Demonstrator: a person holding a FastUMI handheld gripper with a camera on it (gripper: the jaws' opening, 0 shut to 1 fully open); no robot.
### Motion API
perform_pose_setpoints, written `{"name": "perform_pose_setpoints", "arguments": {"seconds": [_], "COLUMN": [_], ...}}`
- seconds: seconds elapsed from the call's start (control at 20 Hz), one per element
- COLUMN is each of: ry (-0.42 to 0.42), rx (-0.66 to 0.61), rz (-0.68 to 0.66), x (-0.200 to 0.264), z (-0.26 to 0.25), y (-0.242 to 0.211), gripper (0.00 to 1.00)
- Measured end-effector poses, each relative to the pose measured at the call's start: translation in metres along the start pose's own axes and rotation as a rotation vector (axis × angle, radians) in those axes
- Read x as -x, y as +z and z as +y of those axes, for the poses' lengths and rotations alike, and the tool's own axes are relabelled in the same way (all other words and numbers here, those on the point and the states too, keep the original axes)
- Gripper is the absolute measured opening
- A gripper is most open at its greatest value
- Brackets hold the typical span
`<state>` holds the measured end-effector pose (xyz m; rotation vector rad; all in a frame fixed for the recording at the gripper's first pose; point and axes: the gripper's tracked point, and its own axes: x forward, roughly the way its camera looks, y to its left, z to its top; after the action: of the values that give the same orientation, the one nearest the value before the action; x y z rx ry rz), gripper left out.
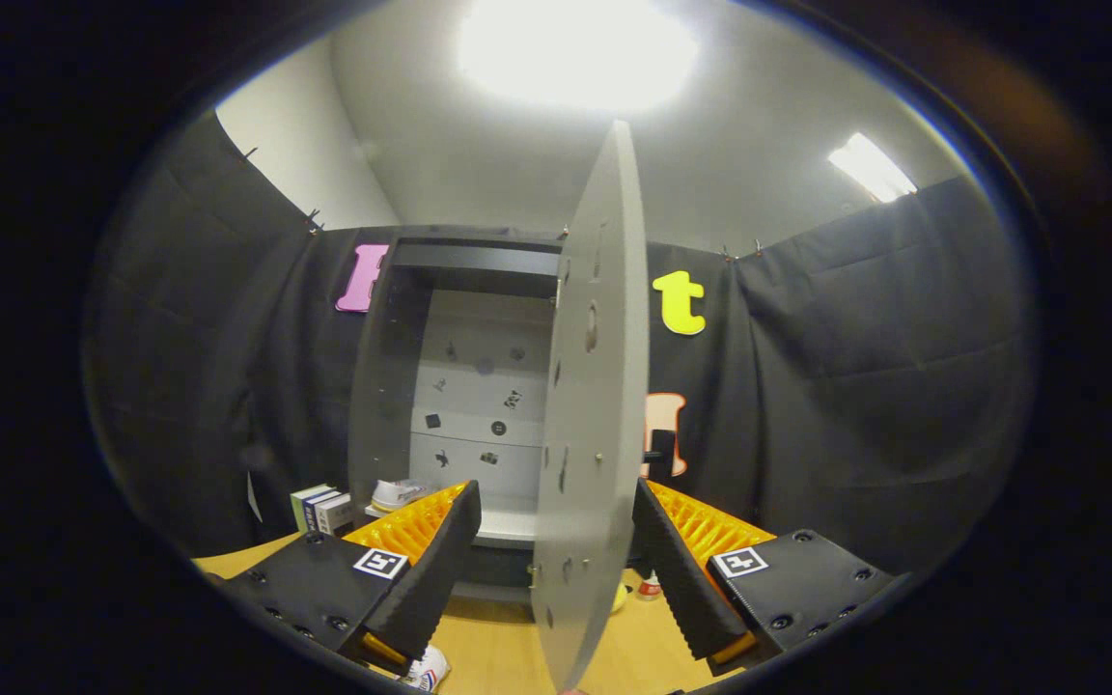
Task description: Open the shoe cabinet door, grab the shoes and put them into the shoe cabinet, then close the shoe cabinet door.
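The grey shoe cabinet [384, 386] stands open on the wooden table [508, 647], its pale back wall and shelf in view. Its door [597, 386] is swung out towards me and seen nearly edge-on. The door's lower part stands between the fingers of my gripper [553, 502], which is open. The right finger [662, 541] is close against the door and the left finger [445, 550] stands apart from it. A white shoe [400, 493] rests at the cabinet's lower left, just beyond the left finger. Another white shoe [426, 668] lies on the table under the left finger, mostly hidden.
A few upright books [321, 509] stand left of the cabinet. A small red-and-white bottle [649, 585] and a yellow object [620, 598] sit on the table beside the door's foot. Black cloth walls close the booth behind and to the sides.
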<state>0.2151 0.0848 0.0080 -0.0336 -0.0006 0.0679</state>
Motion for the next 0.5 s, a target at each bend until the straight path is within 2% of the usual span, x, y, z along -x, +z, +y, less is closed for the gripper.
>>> {"name": "perform_pose_setpoints", "arguments": {"seconds": [0.25,0.5], "ry": [0.106,0.189], "rx": [-0.012,-0.049], "rz": [0.087,0.257], "x": [0.009,0.006], "z": [0.032,0.074], "y": [-0.027,-0.089], "gripper": [0.98,0.98]}}
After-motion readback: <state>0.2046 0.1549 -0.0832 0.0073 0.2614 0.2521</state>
